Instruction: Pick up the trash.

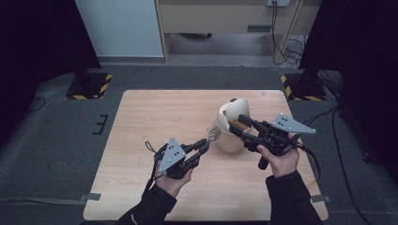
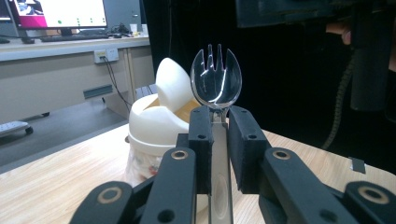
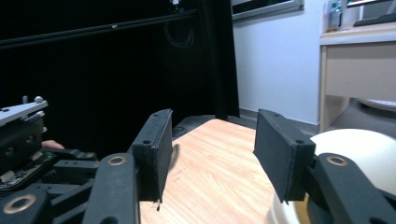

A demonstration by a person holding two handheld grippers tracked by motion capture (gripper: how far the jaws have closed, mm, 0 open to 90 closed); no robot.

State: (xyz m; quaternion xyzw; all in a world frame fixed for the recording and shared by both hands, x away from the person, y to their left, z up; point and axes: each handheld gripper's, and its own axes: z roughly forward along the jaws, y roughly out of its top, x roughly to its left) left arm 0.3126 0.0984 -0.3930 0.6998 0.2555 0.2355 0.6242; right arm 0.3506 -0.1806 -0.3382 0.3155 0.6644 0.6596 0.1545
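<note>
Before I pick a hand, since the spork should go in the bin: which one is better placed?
Left. Its tool is shut on the spork, pointed at the bin. The right tool is open and holds nothing.

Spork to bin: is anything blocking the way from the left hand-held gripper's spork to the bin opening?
The right hand-held gripper sits over the bin with jaws apart, near the opening. Between the spork and the bin itself, nothing else shows.
</note>
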